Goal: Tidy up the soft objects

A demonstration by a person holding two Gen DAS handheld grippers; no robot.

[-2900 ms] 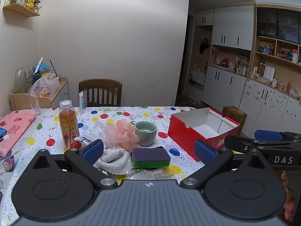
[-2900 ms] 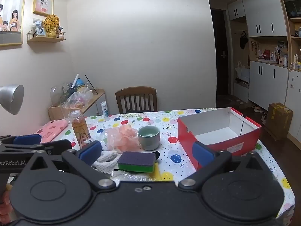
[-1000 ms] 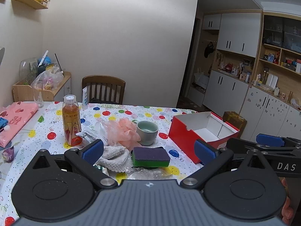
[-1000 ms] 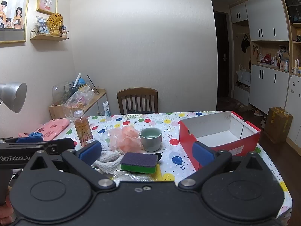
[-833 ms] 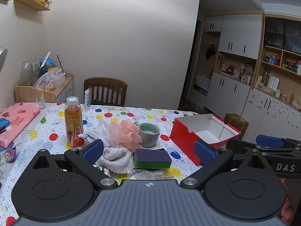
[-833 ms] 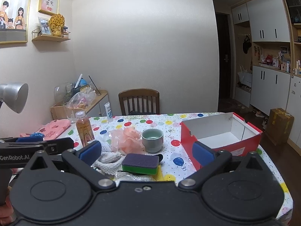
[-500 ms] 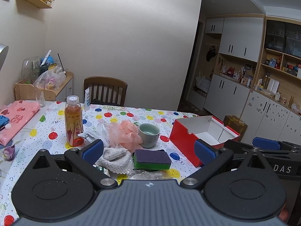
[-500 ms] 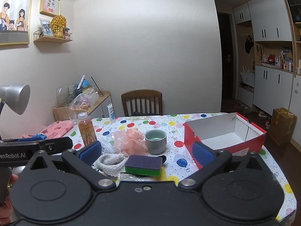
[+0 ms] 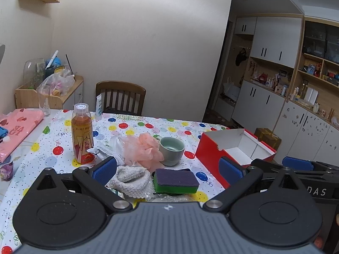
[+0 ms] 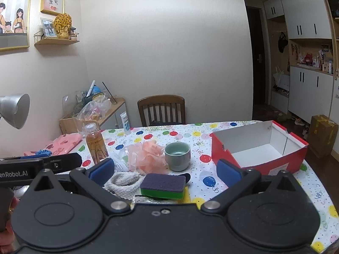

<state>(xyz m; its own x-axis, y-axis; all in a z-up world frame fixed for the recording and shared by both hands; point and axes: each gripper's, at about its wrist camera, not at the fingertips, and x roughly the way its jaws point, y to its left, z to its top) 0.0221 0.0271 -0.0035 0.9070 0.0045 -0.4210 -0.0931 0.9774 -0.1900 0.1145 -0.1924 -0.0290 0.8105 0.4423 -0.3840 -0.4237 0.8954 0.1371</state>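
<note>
Left wrist view: the left gripper (image 9: 167, 168) hangs above the near table edge, its blue pads spread wide with nothing between them. At 12 o'clock just past the pads lies the purple-and-green sponge (image 9: 175, 181); the white knitted cloth (image 9: 131, 178) touches it at 9 o'clock, and the pink mesh puff (image 9: 144, 149) sits beyond, beside the pale green cup (image 9: 171, 150). The tea bottle (image 9: 82, 134) stands upright at 10 o'clock, the open red box (image 9: 235, 150) at 2 o'clock. The right gripper (image 9: 296, 165) shows at 3 o'clock. Right wrist view: the right gripper (image 10: 165, 170) is likewise parted wide and empty, sponge (image 10: 162, 186) at 12 o'clock, cloth (image 10: 124, 182) at 10, puff (image 10: 148, 155) and cup (image 10: 177, 155) farther, red box (image 10: 258, 148) at 2 o'clock on the spotted tablecloth (image 10: 211, 182).
</note>
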